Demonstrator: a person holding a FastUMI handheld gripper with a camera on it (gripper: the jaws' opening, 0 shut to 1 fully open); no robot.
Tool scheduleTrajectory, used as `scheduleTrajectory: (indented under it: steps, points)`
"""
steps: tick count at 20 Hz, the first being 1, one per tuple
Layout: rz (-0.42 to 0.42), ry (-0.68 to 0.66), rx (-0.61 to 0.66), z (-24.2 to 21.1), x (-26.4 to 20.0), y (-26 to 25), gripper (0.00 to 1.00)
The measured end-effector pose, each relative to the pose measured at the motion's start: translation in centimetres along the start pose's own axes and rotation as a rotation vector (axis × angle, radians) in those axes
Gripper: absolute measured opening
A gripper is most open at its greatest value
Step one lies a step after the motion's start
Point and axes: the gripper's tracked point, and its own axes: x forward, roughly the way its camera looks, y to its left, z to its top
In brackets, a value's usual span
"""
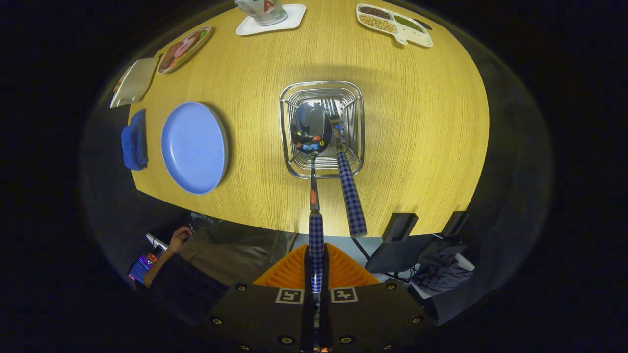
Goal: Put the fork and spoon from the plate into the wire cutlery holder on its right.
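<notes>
My gripper (316, 267) is shut on the checked blue handle of the spoon (311, 128). I look straight down on the wooden table. The spoon's shiny bowl hangs over the mouth of the wire cutlery holder (287, 127), straight beyond my fingers. The fork (349, 189) stands in the holder just right of the spoon, tines down, its checked blue handle leaning out toward me. The blue plate (194, 147) lies bare to the left of the holder.
A blue cloth (134, 140) lies left of the plate. Beyond are a flat tray (133, 82), an oval patterned dish (184, 48), a white coaster with a cup (270, 18) and a divided snack dish (395, 24). A person's arm (171, 250) and black equipment (417, 245) are off the table's near edge.
</notes>
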Motion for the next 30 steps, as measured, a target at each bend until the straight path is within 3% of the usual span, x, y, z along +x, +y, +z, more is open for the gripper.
scheduleTrajectory:
  steps: [9, 16, 26, 28, 30]
  points:
    - [-0.067, 0.237, -0.043, 0.6, -0.3, -0.2, 0.05]
    - [-0.133, 0.33, -0.077, 1.9, -0.7, -0.7, 0.05]
    - [-0.175, 0.282, -0.121, 4.4, -1.6, -1.2, 0.13]
    - [-0.161, 0.249, -0.127, 4.2, -1.9, -1.3, 0.28]
    - [-0.143, 0.188, -0.13, 4.2, -3.1, -1.1, 0.28]
